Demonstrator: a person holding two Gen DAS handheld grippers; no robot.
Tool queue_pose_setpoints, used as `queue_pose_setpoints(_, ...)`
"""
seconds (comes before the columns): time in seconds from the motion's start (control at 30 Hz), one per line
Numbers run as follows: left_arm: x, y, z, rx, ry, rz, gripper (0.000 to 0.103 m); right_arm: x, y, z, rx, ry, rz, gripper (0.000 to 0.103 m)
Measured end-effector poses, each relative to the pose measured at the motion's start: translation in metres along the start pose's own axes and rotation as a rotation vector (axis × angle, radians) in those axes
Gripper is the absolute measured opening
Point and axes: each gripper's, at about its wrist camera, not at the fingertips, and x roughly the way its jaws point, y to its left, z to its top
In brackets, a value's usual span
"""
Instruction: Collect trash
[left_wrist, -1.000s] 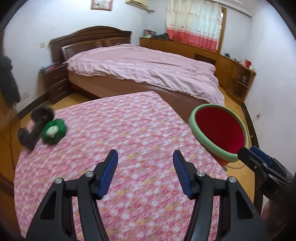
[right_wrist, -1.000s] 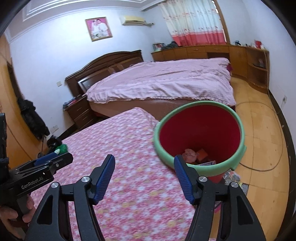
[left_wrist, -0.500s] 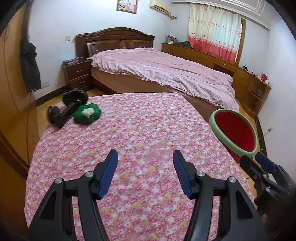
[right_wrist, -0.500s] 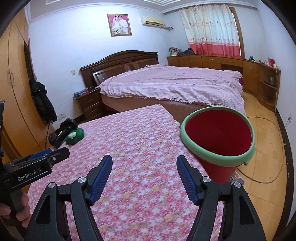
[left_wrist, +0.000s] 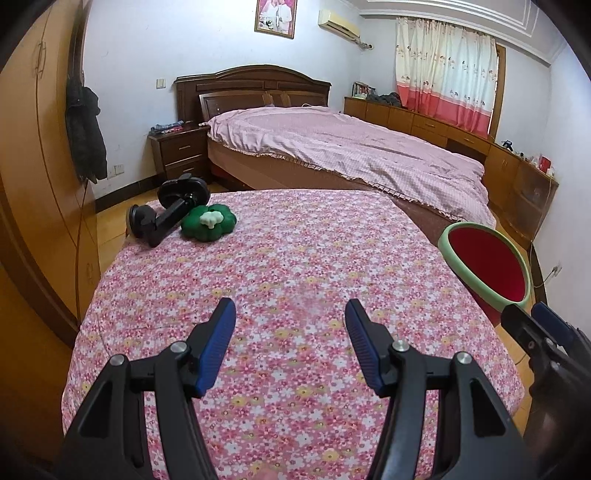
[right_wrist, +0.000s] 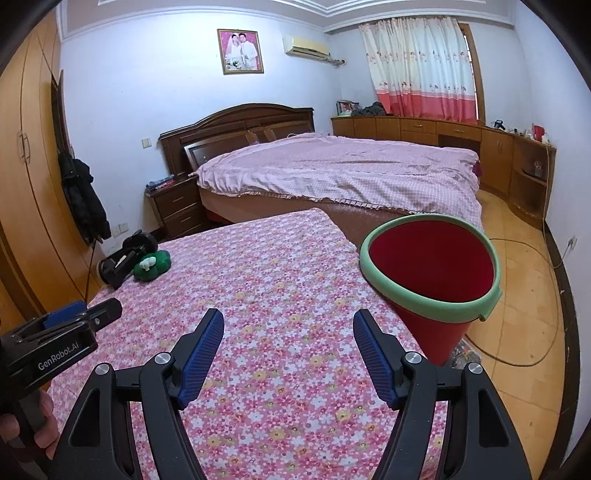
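Note:
A red trash bin with a green rim (right_wrist: 432, 273) stands off the right edge of the flower-patterned table (right_wrist: 280, 317); its contents are hidden. It also shows in the left wrist view (left_wrist: 487, 266). My left gripper (left_wrist: 290, 326) is open and empty above the table's near part (left_wrist: 295, 258). My right gripper (right_wrist: 288, 339) is open and empty over the table, just left of the bin. A green plush object with a white centre (left_wrist: 208, 223) lies at the table's far left corner.
A black stand-like device (left_wrist: 166, 214) lies beside the green plush. A large bed with a pink cover (right_wrist: 332, 173) stands behind the table. A wardrobe (left_wrist: 33, 166) is on the left, cabinets (right_wrist: 443, 136) along the far wall, a cable (right_wrist: 517, 295) on the floor.
Both grippers have pulled back and tilted up. The bin looks smaller and its inside is no longer visible. The plush and black device have shifted toward the middle of the left view.

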Motion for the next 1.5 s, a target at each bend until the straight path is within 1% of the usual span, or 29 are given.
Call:
queue_pose_setpoints(0.23, -0.0034, 0.0028, -0.0023, -0.022, -0.01, 0.012, 0.062, -0.0025, 0.001, -0.0017, 0.0, 0.001, 0.0, 0.074)
queue_pose_setpoints(0.47, -0.0067, 0.0031, -0.0029, -0.023, -0.029, 0.03, 0.061, -0.0033, 0.0015, -0.0024, -0.002, 0.0, 0.002, 0.074)
queue_pose_setpoints(1.5, -0.009, 0.0046, -0.0048, -0.035, -0.031, 0.042, 0.061, -0.0051, 0.0001, -0.0022, 0.002, -0.003, 0.006, 0.074)
